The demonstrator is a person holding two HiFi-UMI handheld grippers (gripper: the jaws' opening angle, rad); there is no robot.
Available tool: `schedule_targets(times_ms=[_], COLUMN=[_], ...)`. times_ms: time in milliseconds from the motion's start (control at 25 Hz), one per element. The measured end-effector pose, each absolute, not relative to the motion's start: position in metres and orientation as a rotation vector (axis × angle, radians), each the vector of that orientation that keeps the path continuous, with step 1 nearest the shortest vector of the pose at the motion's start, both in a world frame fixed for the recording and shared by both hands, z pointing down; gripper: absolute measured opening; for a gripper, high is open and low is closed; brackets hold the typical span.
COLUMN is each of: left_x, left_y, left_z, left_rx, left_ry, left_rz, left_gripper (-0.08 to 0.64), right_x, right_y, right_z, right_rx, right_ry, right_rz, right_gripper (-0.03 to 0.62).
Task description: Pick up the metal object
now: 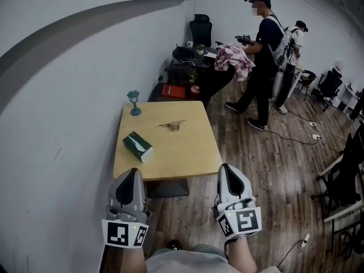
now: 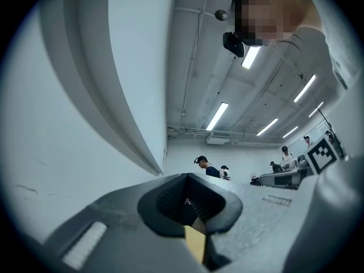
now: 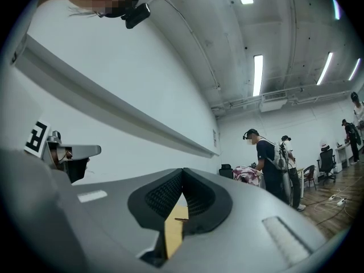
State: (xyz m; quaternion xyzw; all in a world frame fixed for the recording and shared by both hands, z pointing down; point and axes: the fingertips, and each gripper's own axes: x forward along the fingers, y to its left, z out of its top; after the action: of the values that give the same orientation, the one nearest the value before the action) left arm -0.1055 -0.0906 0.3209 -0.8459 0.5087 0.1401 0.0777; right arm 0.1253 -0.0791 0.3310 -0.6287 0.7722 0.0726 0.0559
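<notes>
Room and work surface, head view. A workroom with a plain white wall (image 1: 51, 107) and a dark wood-plank floor (image 1: 267, 169); a light wooden table (image 1: 182, 152) stands with one long side against the wall.

The metal object (image 1: 172, 125), a small elongated piece, lies flat on the table, about mid-width and in the half farther from the camera, with bare tabletop all round it. In the right gripper view it appears as a thin sliver through the gap behind the joined jaw tips.

Toward the wall side of the table, at its far corner, stands a small teal lamp-shaped ornament (image 1: 134, 102), upright. Nearer the camera, also on the wall side, a green box (image 1: 138, 147) lies at an angle to the table edge. The three items are well apart.

Short of the table's near edge, the left gripper (image 1: 132, 170) and the right gripper (image 1: 226, 166) are held side by side, both pointing at the table. Each has its jaws together and nothing between them; neither touches the table.

Beyond the table's far end: a red box (image 1: 172, 91) low down, a cluttered dark desk (image 1: 187, 61) with a black office chair (image 1: 200, 27) behind it, a pink cloth (image 1: 234, 58), and a standing person (image 1: 263, 61) facing the desk. White cables (image 1: 307, 132) trail over the floor.
</notes>
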Motion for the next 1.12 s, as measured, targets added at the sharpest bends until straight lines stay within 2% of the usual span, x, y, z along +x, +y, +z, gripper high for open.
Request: schedule_targets(times_ms=[480,1120], left_x=[-0.120,-0.127], left_y=[-0.135,-0.250], left_z=[0.342,0.324], left_rx=[-2.589,-2.513], left_ry=[1.531,1.590], left_rz=[0.413,0.426], left_gripper=[0.005,0.005], right_x=[0.107,0.103], right_y=[-0.125,-0.253], right_z=[0.345,0.328], right_rx=[-1.935,-1.858], right_ry=[2.377,2.421], right_rz=[0.192,0.227], right_gripper=[0.002,0.002])
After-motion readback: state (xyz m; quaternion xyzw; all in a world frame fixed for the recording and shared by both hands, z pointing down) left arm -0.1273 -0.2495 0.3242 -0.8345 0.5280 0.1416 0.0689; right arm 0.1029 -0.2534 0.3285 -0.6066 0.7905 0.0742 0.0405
